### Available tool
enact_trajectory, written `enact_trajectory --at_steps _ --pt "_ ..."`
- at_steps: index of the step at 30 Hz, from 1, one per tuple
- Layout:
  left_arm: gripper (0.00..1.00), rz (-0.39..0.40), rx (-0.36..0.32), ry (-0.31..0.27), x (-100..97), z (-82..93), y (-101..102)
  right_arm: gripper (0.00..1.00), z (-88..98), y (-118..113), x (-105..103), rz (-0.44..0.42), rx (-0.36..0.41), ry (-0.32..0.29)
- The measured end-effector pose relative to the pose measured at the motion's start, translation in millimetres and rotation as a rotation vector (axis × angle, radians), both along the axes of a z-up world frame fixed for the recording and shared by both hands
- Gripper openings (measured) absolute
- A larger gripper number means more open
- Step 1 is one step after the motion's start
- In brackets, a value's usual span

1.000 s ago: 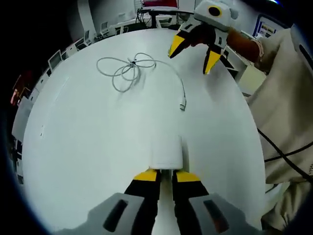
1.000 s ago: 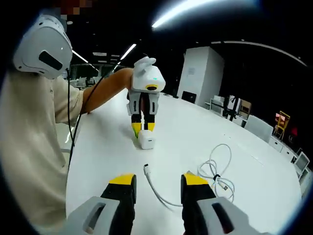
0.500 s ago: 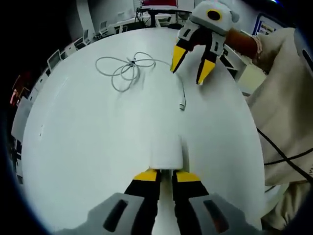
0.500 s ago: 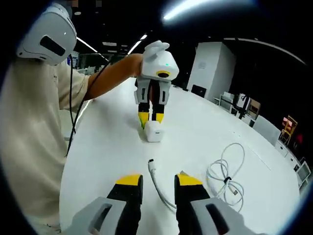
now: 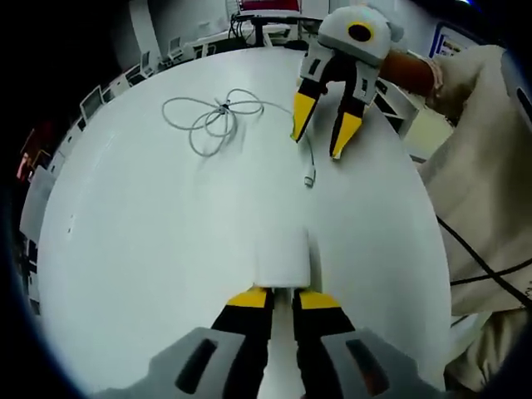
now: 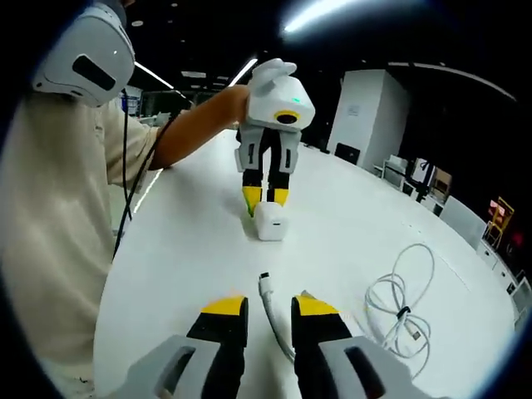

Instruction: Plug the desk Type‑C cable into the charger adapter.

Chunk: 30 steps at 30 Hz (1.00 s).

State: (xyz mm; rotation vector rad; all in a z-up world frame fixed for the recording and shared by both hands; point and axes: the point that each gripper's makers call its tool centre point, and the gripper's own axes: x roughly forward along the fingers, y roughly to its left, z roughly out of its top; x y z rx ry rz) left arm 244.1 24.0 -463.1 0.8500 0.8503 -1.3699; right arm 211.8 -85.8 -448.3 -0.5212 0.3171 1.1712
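The right tool [image 6: 269, 306] is narrowed astride the Type-C cable [image 6: 274, 318], unclamped; its plug [image 6: 266, 281] is aimed ahead at the charger adapter [image 6: 271, 224], braced by the shut left tool [image 5: 281, 298].

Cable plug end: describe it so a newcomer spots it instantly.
On the white round table, a white cable runs from a tied coil toward the charger adapter. Its free end is the plug, lying between the adapter and the right gripper: a small metal-tipped connector, unlike the boxy adapter.
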Motion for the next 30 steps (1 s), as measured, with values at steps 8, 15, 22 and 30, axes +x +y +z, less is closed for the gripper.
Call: enact_trajectory --at_steps 8,15,22,30 --pt "0.11 -0.003 -0.012 -0.001 -0.6 0.3 0 0.19 -5.2 4 4 0.015 -0.011 0.014" --pt "0.11 -0.006 -0.009 -0.003 -0.1 0.4 0 0.17 -7.3 6 7 0.023 -0.012 0.020" --pt "0.11 -0.005 -0.013 0.001 0.7 0.5 -1 0.13 -9.3 9 5 0.044 0.011 0.065" --pt "0.11 -0.007 -0.013 -0.002 1.4 0.2 -1 0.10 -11.1 7 7 0.033 0.048 0.127"
